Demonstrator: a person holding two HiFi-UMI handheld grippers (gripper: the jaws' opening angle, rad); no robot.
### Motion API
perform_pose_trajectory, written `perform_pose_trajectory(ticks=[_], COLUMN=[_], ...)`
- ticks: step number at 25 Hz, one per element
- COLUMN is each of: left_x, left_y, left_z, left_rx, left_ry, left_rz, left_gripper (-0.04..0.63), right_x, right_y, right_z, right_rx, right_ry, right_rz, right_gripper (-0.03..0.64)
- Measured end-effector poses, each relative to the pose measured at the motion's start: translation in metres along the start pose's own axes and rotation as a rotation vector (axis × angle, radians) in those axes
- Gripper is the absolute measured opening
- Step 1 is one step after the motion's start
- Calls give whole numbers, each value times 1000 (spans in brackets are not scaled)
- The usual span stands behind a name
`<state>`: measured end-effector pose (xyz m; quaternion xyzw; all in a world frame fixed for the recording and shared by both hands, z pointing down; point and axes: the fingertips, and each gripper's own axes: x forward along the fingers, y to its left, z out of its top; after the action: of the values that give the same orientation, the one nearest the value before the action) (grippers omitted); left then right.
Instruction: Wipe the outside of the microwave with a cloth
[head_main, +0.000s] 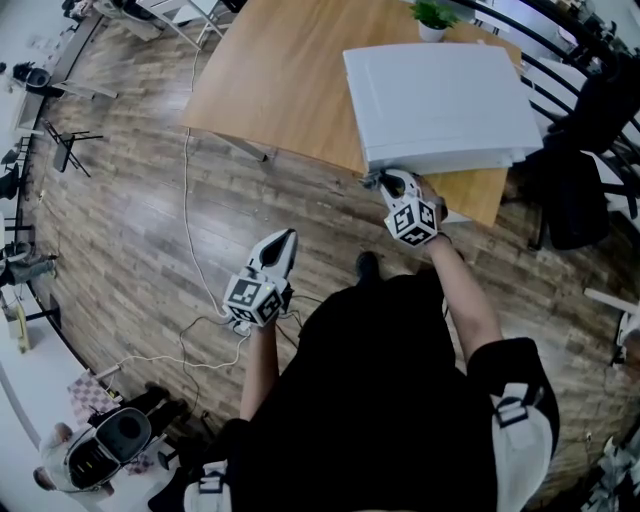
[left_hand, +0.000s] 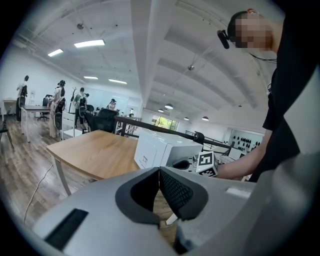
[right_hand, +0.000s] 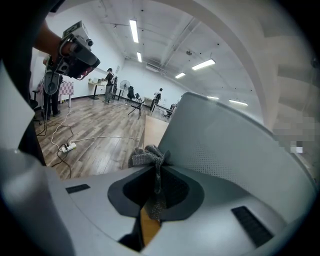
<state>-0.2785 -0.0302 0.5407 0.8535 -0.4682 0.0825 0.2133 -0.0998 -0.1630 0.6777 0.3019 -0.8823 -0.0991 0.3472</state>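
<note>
microwave (head_main: 435, 100) stood just ahead of the right tongs (right_hand: 156, 186), clamped on the cloth (right_hand: 147, 156) at its front corner; left tongs (left_hand: 160, 190) hung closed, empty. wiping looked begun; next, sweep along the front.

Head view looks steeply down; both gripper views, low and close, share the microwave (head_main: 430, 100).

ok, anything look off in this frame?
Nothing spilled or damaged. The microwave sits near the table corner and seems to overhang its right edge, though the angle may exaggerate that. A cable trails loose across the floor.
</note>
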Motion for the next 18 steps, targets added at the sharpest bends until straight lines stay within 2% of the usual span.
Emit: perform_pose_trajectory(ticks=[6, 15, 18], left_x=[-4, -17, -16], left_y=[0, 12, 10], left_z=[-7, -18, -18], left_rx=[-6, -19, -17], left_ry=[13, 32, 40], left_rz=[-5, 29, 31], left_gripper=[3, 3, 3], right_x=[14, 23, 24], right_y=[10, 17, 19], right_z=[-14, -24, -24], right_rx=[-4, 10, -14], right_ry=[29, 46, 45], right_rz=[19, 20, 26], right_gripper=[32, 32, 32])
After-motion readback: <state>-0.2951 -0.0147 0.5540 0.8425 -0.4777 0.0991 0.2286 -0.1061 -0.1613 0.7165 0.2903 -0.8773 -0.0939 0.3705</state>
